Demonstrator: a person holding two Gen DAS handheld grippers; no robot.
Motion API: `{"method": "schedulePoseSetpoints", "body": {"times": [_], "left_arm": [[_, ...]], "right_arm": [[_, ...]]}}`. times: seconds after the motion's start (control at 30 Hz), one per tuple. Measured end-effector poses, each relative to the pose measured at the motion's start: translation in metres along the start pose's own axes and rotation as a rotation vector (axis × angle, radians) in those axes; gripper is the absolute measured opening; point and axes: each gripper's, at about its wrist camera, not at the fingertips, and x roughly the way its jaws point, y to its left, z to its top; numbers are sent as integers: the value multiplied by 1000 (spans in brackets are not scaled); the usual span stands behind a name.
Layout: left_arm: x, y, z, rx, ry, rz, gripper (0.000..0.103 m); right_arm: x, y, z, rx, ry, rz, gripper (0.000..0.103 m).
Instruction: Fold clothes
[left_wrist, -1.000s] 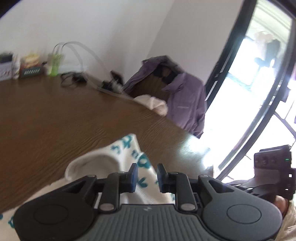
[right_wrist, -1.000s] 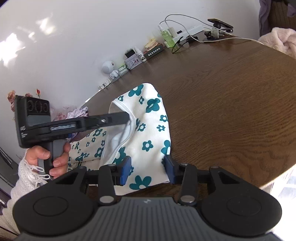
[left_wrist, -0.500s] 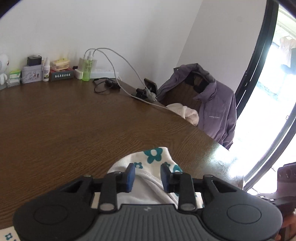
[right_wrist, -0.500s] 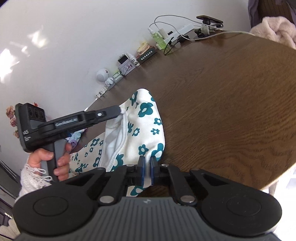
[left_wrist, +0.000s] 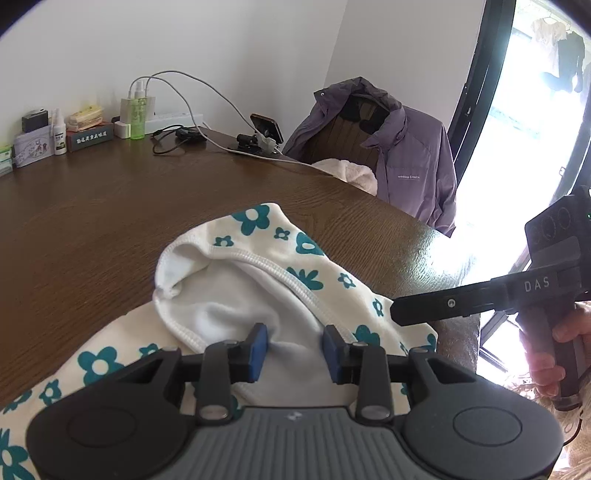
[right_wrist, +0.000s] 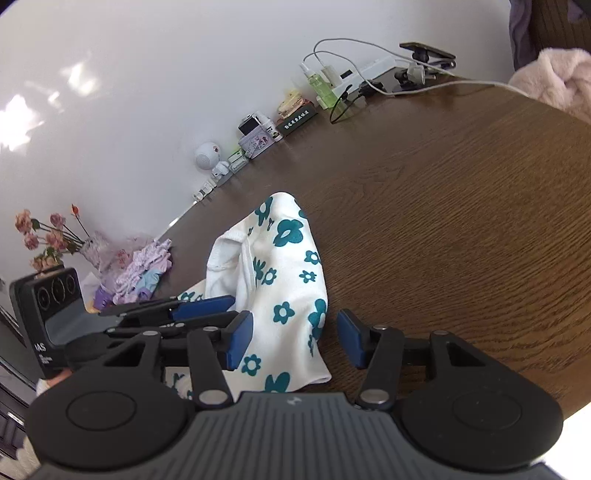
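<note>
Garment, white with teal flowers, lies bunched at the near table edge. Left gripper: jaws narrow, just eased wider, white lining between the pads, no press visible. Right gripper: jaws just reopened, apart, hem between them untouched. Only the left view shows the purple jacket; only the right view shows flowers

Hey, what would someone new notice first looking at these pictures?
The white garment with teal flowers, lying rumpled at the near edge of the brown wooden table. Next, the purple jacket draped over a chair beyond the table, beside a bright window.
</note>
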Motion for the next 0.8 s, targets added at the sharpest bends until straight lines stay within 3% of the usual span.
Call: {"method": "schedulePoseSetpoints", "body": {"times": [0.07,0.17,0.27,0.43,0.5,0.6,0.7,0.8], "left_arm": [[-2,3,-2,-26,-12,-10,32],[-4,5,-6,-55,-35,-15,32],[-5,4,-7,-64,-43,-15,32],[-23,9,-4,-84,-55,-41,33],[-36,8,-5,-53,-71,-12,33],[-44,4,-9,22,-67,42,30],[-31,-2,-12,60,-23,32,20],[-13,-7,-12,48,-5,44,21]], "right_arm": [[8,-3,-2,58,23,31,27],[9,-7,-10,150,9,51,19],[6,-7,-18,191,-31,39,19],[7,-5,-16,151,-49,16,8],[2,8,-8,36,-55,-32,6],[-6,44,4,-245,-68,-153,6],[-10,93,6,-584,-90,-282,6],[-3,137,-5,-865,-84,-337,5]]}}
